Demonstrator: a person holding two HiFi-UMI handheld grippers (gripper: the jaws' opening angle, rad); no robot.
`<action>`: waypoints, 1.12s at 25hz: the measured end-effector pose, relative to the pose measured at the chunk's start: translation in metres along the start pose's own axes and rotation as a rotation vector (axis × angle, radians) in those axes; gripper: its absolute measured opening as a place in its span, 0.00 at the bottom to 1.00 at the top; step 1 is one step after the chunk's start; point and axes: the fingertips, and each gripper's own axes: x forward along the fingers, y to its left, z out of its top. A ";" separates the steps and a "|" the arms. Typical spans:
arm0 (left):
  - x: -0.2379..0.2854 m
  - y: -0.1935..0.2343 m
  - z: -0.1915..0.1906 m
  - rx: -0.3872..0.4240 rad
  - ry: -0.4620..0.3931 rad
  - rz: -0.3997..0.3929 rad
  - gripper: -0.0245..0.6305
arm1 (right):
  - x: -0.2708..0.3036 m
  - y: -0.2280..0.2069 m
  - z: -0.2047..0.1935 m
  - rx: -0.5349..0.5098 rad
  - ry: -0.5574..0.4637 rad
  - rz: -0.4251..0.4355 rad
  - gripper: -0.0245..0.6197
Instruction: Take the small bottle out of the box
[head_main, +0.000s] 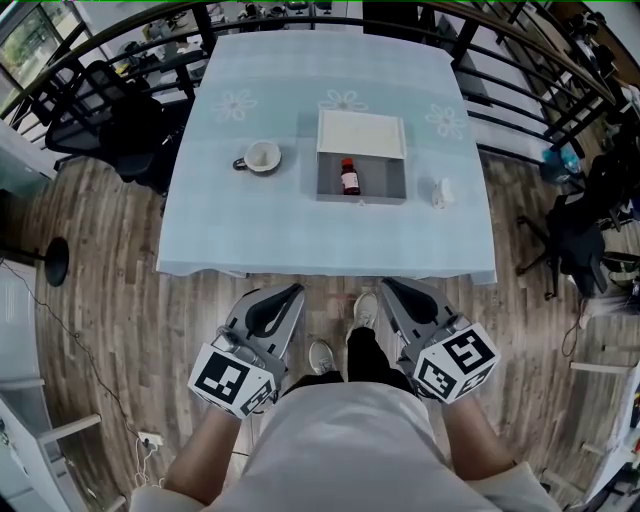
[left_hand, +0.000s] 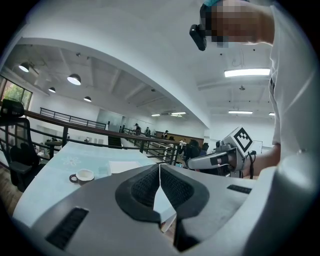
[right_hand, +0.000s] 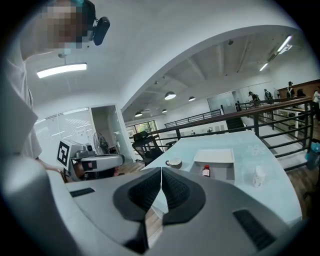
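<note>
A small dark bottle with a red cap (head_main: 349, 177) stands upright inside a grey open box (head_main: 362, 182) on the pale blue table (head_main: 330, 230); the box's white lid (head_main: 362, 134) lies open behind it. The bottle (right_hand: 205, 171) and box (right_hand: 223, 172) also show in the right gripper view. My left gripper (head_main: 283, 299) and right gripper (head_main: 398, 293) hang shut and empty below the table's near edge, over the floor, well short of the box. In their own views the left gripper (left_hand: 159, 170) and right gripper (right_hand: 161, 173) have their pads pressed together.
A white cup (head_main: 262, 157) sits left of the box and a small white object (head_main: 441, 191) right of it. Black railings (head_main: 120, 60) and office chairs (head_main: 100, 115) surround the table. The person's feet (head_main: 365, 312) stand on the wooden floor between the grippers.
</note>
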 end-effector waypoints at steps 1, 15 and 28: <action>0.005 0.002 0.000 0.000 0.003 0.002 0.07 | 0.002 -0.005 0.001 0.001 -0.001 0.002 0.07; 0.109 0.044 0.008 -0.014 0.048 0.051 0.07 | 0.054 -0.102 0.032 0.021 0.016 0.058 0.07; 0.215 0.072 0.024 -0.031 0.094 0.130 0.07 | 0.085 -0.204 0.062 0.050 0.054 0.123 0.07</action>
